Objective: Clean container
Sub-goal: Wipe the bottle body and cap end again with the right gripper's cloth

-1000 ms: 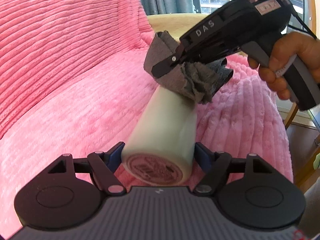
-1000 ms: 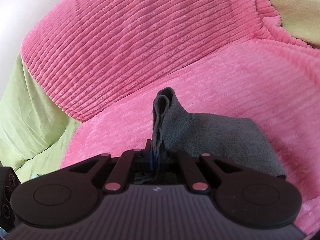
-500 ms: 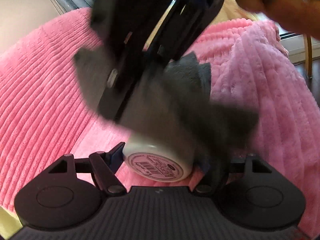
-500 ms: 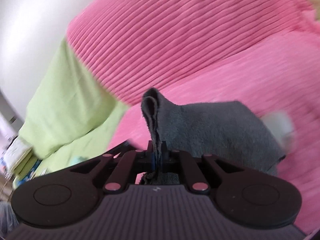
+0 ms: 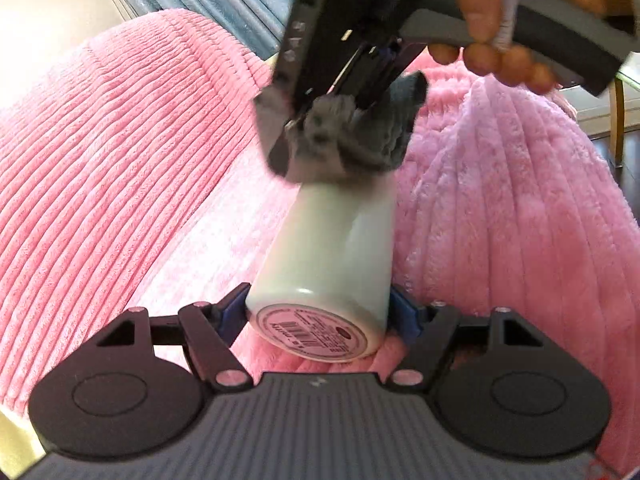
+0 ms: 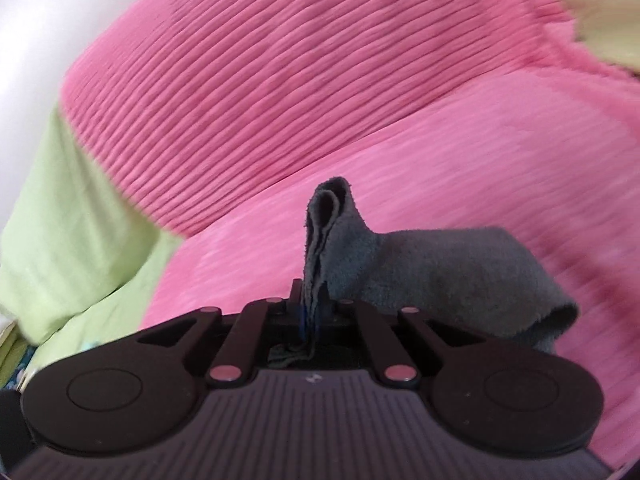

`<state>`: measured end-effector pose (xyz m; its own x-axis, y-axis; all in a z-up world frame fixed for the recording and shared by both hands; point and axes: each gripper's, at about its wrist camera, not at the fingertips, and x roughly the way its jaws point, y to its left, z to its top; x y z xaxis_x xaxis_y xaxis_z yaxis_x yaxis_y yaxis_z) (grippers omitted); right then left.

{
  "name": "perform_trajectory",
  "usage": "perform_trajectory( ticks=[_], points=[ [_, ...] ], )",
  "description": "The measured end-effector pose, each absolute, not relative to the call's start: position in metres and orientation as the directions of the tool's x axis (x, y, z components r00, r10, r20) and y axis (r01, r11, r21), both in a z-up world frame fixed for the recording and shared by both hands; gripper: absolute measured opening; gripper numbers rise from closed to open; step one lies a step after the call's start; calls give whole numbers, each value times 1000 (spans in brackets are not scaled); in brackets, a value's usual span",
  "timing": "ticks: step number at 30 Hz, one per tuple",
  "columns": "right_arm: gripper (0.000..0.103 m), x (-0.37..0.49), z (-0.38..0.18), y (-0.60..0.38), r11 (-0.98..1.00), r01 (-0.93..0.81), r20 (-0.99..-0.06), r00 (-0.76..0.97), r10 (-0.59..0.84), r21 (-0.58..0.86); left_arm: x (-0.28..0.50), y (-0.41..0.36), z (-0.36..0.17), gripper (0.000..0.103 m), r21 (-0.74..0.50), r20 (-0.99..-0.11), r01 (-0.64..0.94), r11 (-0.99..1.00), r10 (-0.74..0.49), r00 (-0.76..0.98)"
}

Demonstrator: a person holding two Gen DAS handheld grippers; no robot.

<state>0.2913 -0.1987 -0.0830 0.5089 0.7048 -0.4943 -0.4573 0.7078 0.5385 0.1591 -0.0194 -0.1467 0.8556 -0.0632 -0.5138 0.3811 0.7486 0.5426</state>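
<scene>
Since a second ago, right gripper pinching grey cloth swept along left-held container to far end; wiping underway

A pale mint-white container, a dark grey cloth, and a pink ribbed blanket.

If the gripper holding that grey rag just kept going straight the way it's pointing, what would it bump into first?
Going by its own camera, the right gripper, shut on the grey cloth, points at the pink ribbed blanket. That looks like first contact, though depth is hard to judge.
</scene>
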Motion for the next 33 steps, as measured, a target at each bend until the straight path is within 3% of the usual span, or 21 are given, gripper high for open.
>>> perform_trajectory(
  ticks=[3, 7, 9, 14, 22, 30, 33],
  points=[
    [1, 297, -85, -212, 736, -415, -496, 551, 671, 535, 167, -14, -141, 75, 497, -538, 391, 774, -79, 839],
    [1, 290, -87, -218, 733, -400, -478, 569, 669, 550, 183, 8, -131, 75, 310, -611, 428, 849, -167, 774],
    [1, 289, -89, -220, 726, -383, -469, 573, 672, 571, 187, 11, -130, 73, 281, -617, 441, 852, -192, 763],
    [5, 276, -80, -213, 729, -405, -478, 564, 674, 551, 184, -8, -136, 73, 423, -583, 449, 788, -143, 800],
    [4, 229, -68, -159, 534, -587, -436, 315, 843, 608, 166, -26, -149, 72, 589, -537, 430, 685, -66, 841],
    [0, 269, -88, -166, 601, -506, -447, 403, 799, 619, 171, -28, -151, 73, 594, -533, 421, 686, -57, 844],
    [0, 278, -86, -176, 677, -496, -480, 478, 736, 544, 173, -27, -151, 73, 591, -520, 417, 690, -69, 851]
  ],
)
